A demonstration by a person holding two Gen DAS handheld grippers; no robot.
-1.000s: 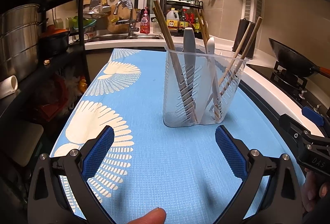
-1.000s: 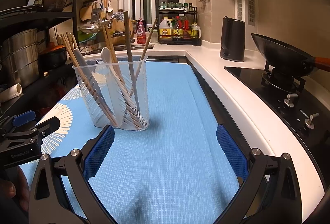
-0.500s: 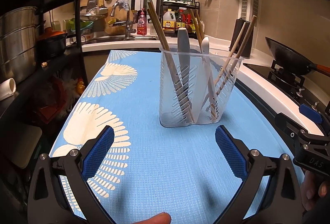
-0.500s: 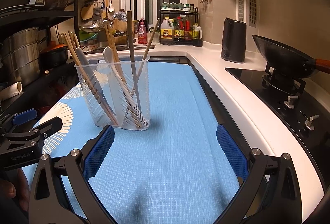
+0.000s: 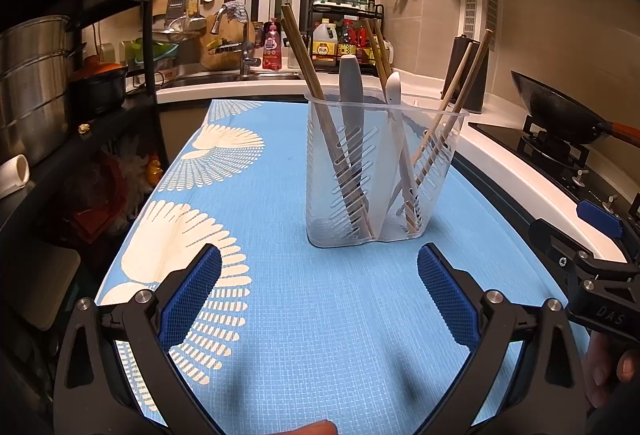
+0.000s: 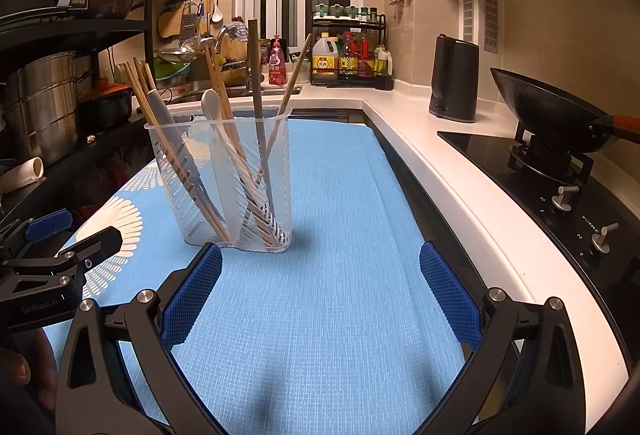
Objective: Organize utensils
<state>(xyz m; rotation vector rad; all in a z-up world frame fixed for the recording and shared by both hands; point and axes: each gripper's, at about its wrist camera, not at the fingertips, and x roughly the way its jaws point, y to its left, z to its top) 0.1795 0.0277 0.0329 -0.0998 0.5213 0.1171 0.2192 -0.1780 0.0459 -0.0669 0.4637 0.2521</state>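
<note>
Utensils — chopsticks (image 5: 320,103), a grey spatula (image 5: 352,99) and a white spoon (image 5: 394,95) — are seen upright in a clear slotted holder (image 5: 376,171) at frame centre, on the blue-clothed counter (image 5: 320,335). Left gripper (image 5: 319,291) and right gripper (image 6: 320,287) are spread wide and empty along the lower edge — well short of it.

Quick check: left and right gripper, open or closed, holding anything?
Left gripper: open, empty.
Right gripper: open, empty.

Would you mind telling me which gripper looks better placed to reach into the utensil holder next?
Left, probably. The utensil holder stands centred ahead of the open left gripper; in the right wrist view it sits off beside the right gripper's left finger.
</note>
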